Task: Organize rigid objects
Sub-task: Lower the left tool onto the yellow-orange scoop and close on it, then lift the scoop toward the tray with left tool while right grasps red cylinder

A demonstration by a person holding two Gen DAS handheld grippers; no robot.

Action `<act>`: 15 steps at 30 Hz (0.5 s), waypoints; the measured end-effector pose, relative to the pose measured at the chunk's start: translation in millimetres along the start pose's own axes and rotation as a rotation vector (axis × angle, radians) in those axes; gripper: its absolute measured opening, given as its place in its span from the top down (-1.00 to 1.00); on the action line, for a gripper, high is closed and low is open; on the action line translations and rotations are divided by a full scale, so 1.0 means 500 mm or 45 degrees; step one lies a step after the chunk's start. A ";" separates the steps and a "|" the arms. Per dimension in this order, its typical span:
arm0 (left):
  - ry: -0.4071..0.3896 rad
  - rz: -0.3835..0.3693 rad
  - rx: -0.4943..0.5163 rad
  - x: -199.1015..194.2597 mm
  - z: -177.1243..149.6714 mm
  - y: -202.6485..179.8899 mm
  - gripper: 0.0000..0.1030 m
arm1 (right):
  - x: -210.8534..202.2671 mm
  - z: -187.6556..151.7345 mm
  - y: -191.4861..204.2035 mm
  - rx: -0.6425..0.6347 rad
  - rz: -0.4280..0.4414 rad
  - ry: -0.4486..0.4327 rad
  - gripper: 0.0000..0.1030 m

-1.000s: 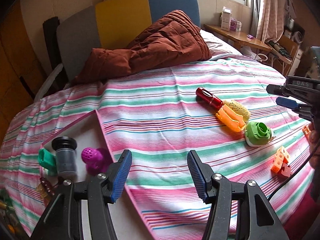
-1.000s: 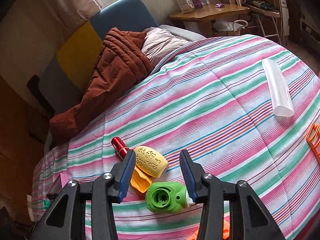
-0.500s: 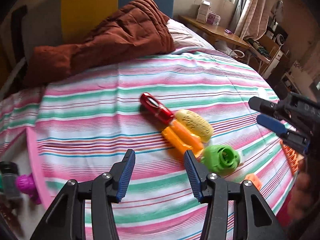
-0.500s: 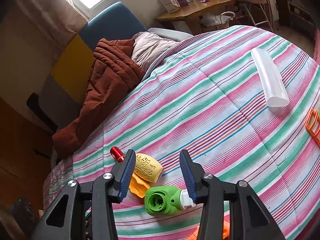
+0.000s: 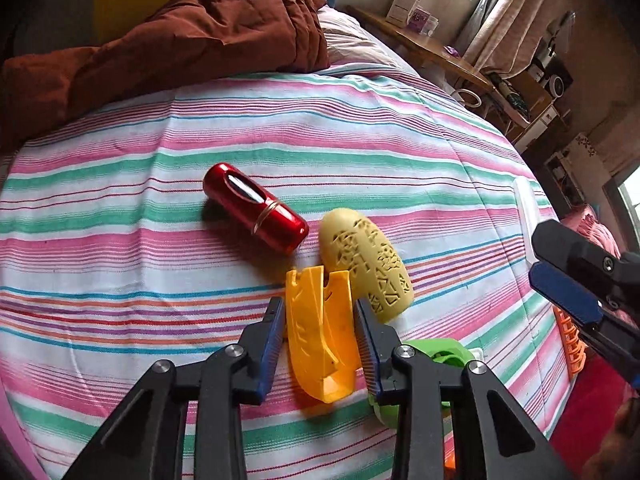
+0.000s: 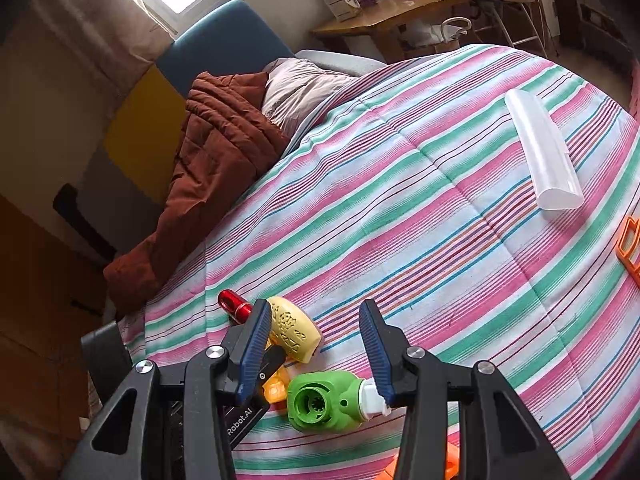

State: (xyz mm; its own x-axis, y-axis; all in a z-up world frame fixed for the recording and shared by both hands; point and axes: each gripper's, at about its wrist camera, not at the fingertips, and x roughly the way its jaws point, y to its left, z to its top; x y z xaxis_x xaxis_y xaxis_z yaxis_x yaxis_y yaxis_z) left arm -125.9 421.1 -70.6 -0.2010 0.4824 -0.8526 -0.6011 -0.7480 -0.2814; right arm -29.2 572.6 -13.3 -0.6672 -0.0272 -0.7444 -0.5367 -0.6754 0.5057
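Observation:
In the left wrist view, my left gripper (image 5: 320, 334) is low on the striped bedspread (image 5: 120, 280) with its jaws on either side of an orange plastic piece (image 5: 320, 332), touching or nearly touching it. A red metal cylinder (image 5: 254, 212) and a pale yellow perforated shell (image 5: 368, 256) lie just beyond. A green round part (image 5: 440, 354) sits behind the right finger. My right gripper (image 6: 316, 354) is open and empty above the green part (image 6: 326, 400), and shows at the right edge of the left view (image 5: 568, 276).
A brown quilt (image 5: 180, 40) and a pillow lie at the head of the bed. A clear plastic tube (image 6: 542, 152) lies far right on the bedspread. Orange lattice pieces (image 6: 628, 244) sit at the right edge. A wooden desk (image 6: 392, 12) stands beyond.
My left gripper has swung right from the bed's left side and come down around the orange piece, its jaws narrowing. My right gripper has barely moved.

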 end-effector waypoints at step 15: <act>-0.018 0.038 0.029 -0.107 -0.131 0.072 0.34 | 0.041 -0.018 0.032 -0.117 0.015 0.109 0.11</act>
State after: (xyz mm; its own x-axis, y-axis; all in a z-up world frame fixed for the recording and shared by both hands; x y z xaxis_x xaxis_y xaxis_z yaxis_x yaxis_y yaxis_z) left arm -86.0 338.5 -64.2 -0.2303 0.4664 -0.8541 -0.6118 -0.7519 -0.2457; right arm -47.0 554.8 -24.5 -0.6243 -0.0957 -0.7753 -0.4768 -0.7395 0.4752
